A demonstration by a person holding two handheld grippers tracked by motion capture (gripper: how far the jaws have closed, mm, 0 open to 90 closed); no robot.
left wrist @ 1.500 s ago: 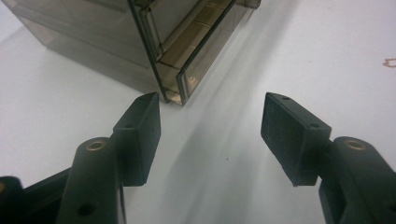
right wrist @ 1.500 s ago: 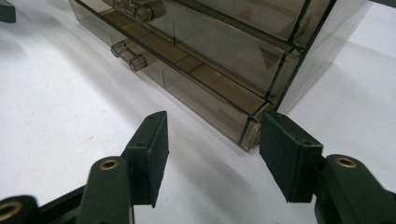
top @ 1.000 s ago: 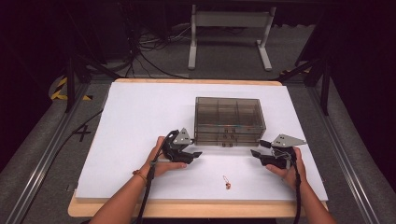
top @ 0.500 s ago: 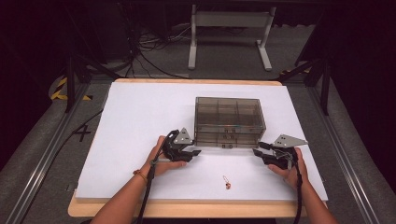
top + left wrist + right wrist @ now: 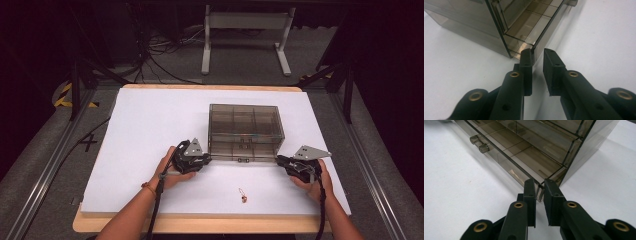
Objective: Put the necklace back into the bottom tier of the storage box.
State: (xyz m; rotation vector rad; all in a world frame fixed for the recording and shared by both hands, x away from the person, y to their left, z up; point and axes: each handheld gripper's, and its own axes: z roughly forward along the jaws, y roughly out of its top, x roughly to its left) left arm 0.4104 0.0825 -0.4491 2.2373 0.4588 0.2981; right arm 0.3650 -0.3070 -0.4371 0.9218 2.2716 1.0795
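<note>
A smoky clear drawer box (image 5: 246, 125) stands on the white table (image 5: 150, 125), its bottom drawer pulled slightly out. My left gripper (image 5: 209, 159) is at the left end of the drawer front (image 5: 243, 159) and my right gripper (image 5: 278, 160) at its right end. In the left gripper view the jaws (image 5: 537, 53) have just been closing; the panel's edge (image 5: 534, 50) lies against one pad, with a slit to the other. In the right gripper view the jaws (image 5: 539, 183) have also been closing, and the drawer's corner (image 5: 539, 191) sits between them with thin gaps.
A small orange trinket (image 5: 243, 196) lies on the table near the front edge, between the forearms. Two clear knobs (image 5: 479, 143) stick out of the drawer front. A white stand (image 5: 245, 40) and cables are on the floor behind the table.
The jaws of both grippers have narrowed around the ends of the drawer front. Both hands and the box have stayed where they were.
</note>
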